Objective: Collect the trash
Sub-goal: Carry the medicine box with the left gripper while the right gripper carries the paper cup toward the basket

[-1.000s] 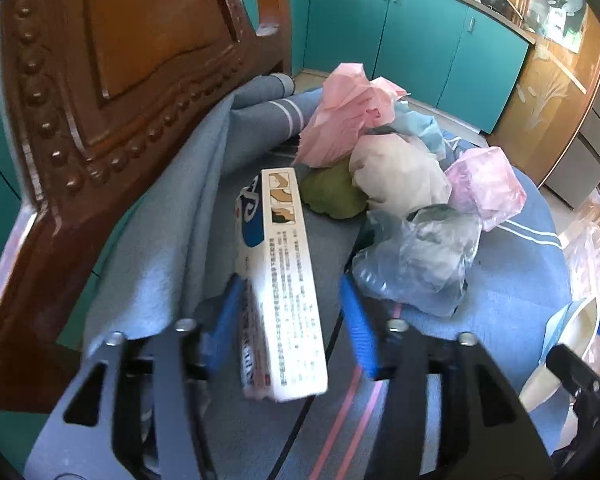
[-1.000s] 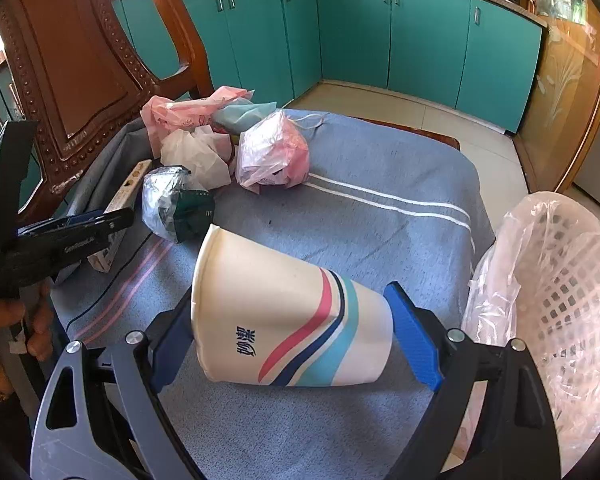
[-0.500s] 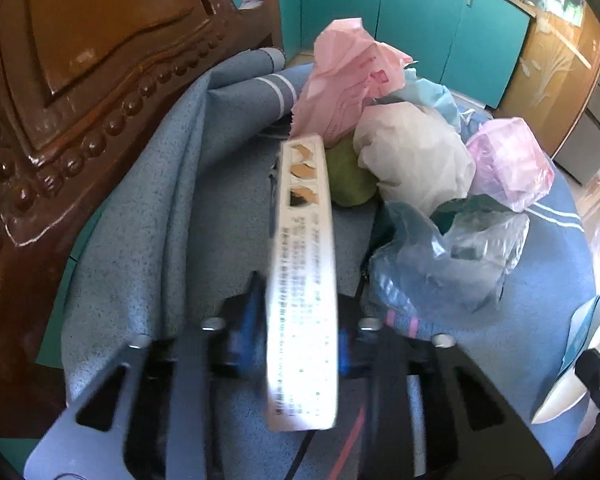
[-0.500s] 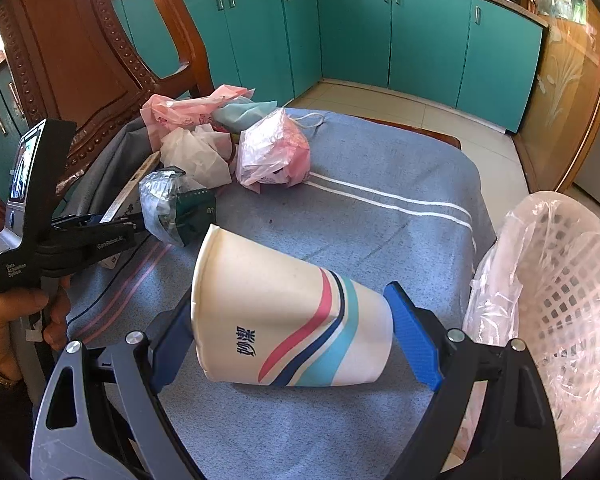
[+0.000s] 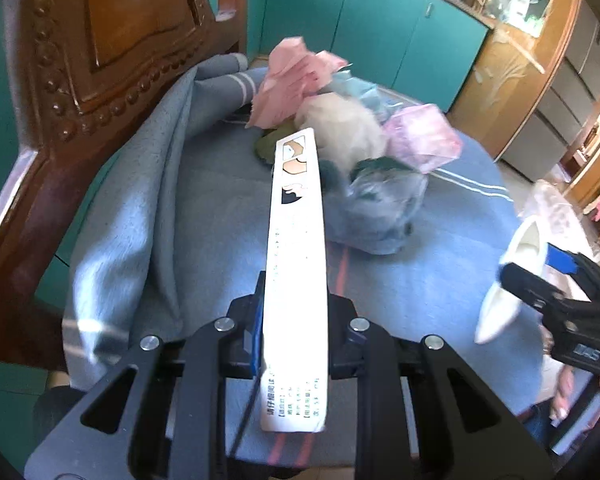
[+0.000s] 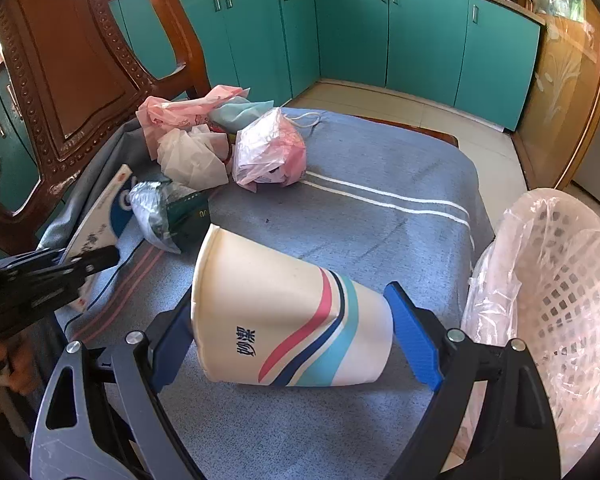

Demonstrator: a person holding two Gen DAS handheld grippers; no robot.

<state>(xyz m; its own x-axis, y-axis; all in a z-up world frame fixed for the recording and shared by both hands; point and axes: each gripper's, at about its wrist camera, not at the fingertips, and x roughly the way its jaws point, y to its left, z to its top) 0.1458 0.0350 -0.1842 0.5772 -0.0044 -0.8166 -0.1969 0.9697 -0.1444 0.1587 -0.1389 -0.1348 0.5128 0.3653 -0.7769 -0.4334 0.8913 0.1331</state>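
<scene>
Trash sits heaped on the blue-grey striped cloth (image 6: 380,216) covering my table: a crumpled pink plastic bag (image 6: 180,114), a wad of white paper (image 6: 192,156), a translucent pink bag stuffed with scraps (image 6: 270,152) and a clear bag holding something dark green (image 6: 168,212), all bunched near the carved brown wooden chair back (image 6: 72,68).

My left tool (image 5: 294,344) is clamped tight on a long, flat white cardboard box with printed text (image 5: 296,264); its blue pads press both narrow sides, and the box stands on edge, pointing away toward the heap and lifted off the cloth at its far end.

My right tool (image 6: 292,340) stands wide, with a white paper cup striped in red, navy and light blue (image 6: 284,316) lying on its side between the blue pads. The cup's rim faces left; I cannot tell whether the pads actually press on it.

Just right of the table is a white lattice waste basket lined with clear plastic (image 6: 560,280).
</scene>
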